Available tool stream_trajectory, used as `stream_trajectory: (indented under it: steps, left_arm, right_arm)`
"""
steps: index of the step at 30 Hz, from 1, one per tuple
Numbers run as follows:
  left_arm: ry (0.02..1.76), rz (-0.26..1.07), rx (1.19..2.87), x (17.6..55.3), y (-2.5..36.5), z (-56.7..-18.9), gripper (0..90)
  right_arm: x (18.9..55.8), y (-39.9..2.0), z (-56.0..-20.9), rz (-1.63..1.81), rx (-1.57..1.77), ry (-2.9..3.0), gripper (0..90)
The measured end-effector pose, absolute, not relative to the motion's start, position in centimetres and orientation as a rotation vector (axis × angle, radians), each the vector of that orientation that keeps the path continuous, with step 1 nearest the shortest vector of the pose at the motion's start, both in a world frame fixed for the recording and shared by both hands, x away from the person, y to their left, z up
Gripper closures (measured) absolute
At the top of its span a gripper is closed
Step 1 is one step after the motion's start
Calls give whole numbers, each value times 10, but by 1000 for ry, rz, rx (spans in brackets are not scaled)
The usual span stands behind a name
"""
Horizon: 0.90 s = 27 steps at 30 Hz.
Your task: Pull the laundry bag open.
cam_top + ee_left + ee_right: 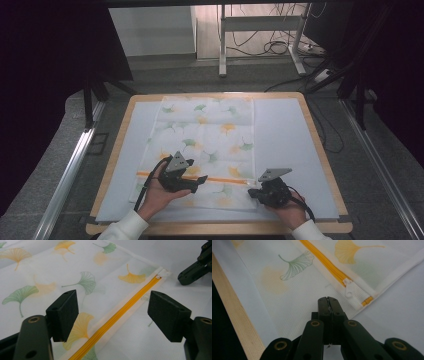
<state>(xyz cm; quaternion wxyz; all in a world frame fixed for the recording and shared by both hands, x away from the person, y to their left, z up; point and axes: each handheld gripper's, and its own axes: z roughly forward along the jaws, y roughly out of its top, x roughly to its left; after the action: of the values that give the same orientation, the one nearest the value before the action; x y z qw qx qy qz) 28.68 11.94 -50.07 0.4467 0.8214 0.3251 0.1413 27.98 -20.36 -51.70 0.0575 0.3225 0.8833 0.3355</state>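
Observation:
A white mesh bag [210, 135] printed with green and orange ginkgo leaves lies flat on the table. An orange zipper [220, 179] runs across its near end. My left gripper [200, 182] hovers over that zipper [120, 315], jaws wide open on either side of it [113, 302] and nothing pinched. My right gripper [252, 192] is shut, its tips [328, 301] at the bag's near right corner just short of the white zipper pull [349, 290]. Whether they pinch the mesh cannot be told. It also appears as dark jaws [192, 272] in the left gripper view, beyond the zipper's end [160, 275].
A white mat [285, 140] covers the wooden table, whose light rim [234, 315] runs close by the right gripper. Metal rails [70, 170] flank the table on the floor. A desk frame [260, 30] and cables stand behind it.

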Motion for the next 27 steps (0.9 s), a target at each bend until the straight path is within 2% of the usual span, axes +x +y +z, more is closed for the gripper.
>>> stream_trajectory:
  steps: [11, 27]
  left_arm:
    - [789, 312, 2073, 289, 111, -499, 289]
    - [707, 296, 2106, 296, 84, -495, 297]
  right_arm:
    - [279, -203, -519, 999, 972, 2684, 889]
    - [281, -204, -519, 1008, 976, 2692, 889]
